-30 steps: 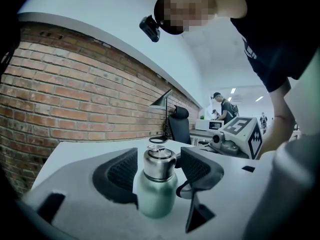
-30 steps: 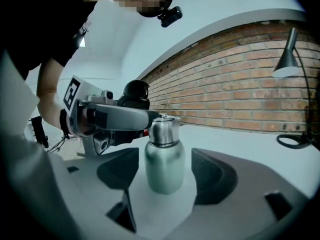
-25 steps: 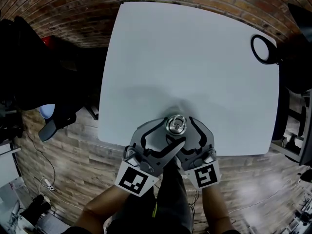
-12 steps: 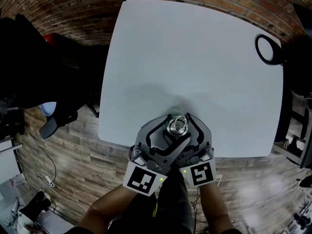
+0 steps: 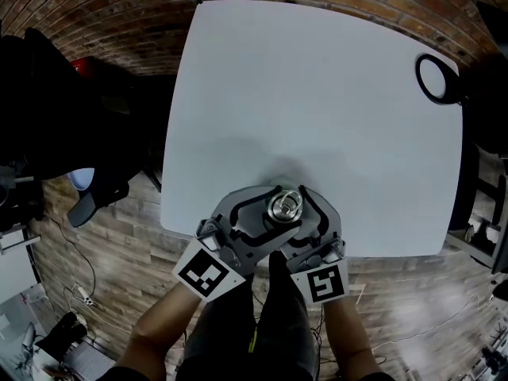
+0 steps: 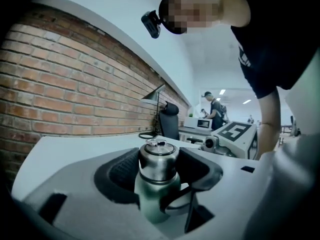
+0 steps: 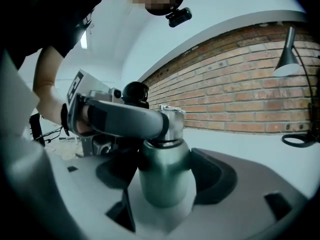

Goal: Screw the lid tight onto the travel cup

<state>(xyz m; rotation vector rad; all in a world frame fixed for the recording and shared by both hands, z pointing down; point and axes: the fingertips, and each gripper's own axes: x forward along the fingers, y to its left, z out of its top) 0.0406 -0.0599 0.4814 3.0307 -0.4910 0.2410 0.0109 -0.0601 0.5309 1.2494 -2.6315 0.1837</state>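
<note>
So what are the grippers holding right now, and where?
The right gripper clamps the travel cup by its green body; the left gripper, jaws just closing, grips the lid.

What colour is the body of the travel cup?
Dull green travel cup body, under a silver lid; the right gripper view shows it best.

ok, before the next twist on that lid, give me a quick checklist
1. Right gripper clamped on travel cup body: ok.
2. Left gripper on lid: ok, jaws just closed in, touching both sides.
3. Cup upright: ok.
4. Lid fully tight: cannot tell; a dark seam shows beneath it.
5. Cup base resting on table: cannot tell, grippers hide it.
</note>
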